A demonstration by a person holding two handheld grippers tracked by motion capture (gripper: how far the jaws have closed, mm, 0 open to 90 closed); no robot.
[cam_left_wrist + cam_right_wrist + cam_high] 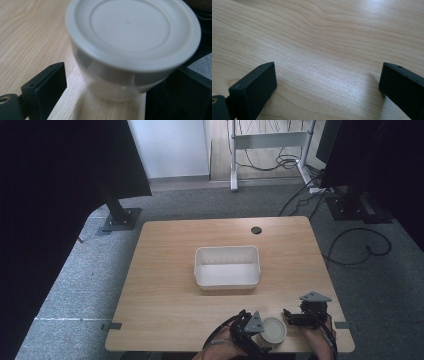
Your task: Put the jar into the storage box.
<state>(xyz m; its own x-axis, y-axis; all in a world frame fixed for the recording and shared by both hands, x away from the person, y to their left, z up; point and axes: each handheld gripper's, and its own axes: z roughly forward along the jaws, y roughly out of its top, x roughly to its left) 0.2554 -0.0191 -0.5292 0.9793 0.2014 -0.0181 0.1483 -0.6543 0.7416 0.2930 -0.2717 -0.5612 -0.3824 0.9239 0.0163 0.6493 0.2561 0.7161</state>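
Between the spread jaws of the left gripper (105,87) stands a white lidded tub (132,47), upright on the table (30,37) near its front edge; whether the jaws touch it cannot be told. Just to its right, the right gripper (327,85) hangs wide open over bare wood. Ahead of both sits a white bin (227,266).
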